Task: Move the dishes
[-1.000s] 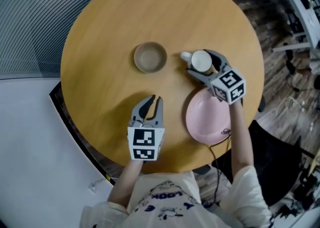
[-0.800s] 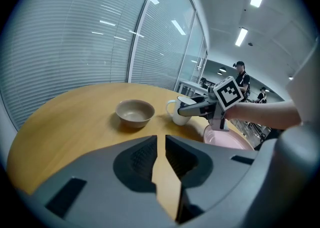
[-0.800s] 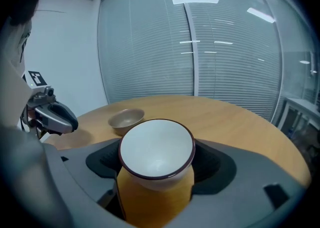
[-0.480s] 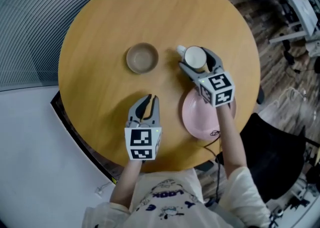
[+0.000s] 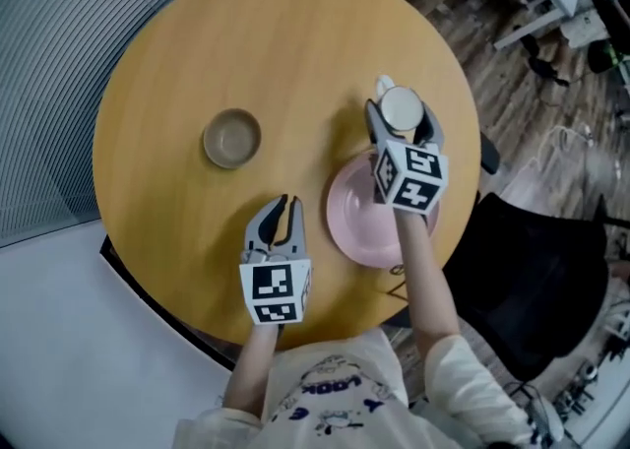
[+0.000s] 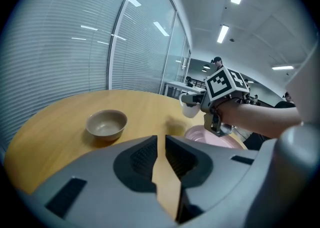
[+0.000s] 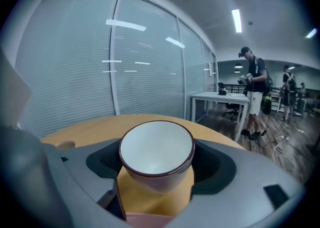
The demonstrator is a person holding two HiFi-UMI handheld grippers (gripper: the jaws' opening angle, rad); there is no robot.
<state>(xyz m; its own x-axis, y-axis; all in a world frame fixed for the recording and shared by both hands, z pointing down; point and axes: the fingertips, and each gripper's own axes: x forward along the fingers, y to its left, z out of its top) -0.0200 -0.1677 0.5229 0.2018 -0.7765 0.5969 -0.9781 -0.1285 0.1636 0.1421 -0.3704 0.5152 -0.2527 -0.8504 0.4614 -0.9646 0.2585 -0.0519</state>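
On the round wooden table [image 5: 295, 33] lie a tan bowl [image 5: 232, 138] at the left and a pink plate [image 5: 359, 221] at the right. My right gripper [image 5: 401, 114] is shut on a white cup [image 5: 400, 110] with a dark rim, held just above the table beyond the plate's far edge. The right gripper view shows the cup [image 7: 156, 152] upright between the jaws, the pink plate [image 7: 150, 219] below it. My left gripper [image 5: 281, 213] is shut on nothing, over bare table left of the plate. From the left gripper view the bowl [image 6: 106, 124], plate [image 6: 207, 134] and cup [image 6: 190, 107] lie ahead.
A black chair [image 5: 532, 280] stands by the table's right edge. A glass wall with blinds [image 7: 75, 57] runs behind the table. A person [image 7: 255, 97] stands by a white desk [image 7: 225, 97] farther off in the room.
My right gripper has carried the cup up off the table, swung it to the right and turned, so it now points straight away past the plate. The left gripper has shifted slightly.
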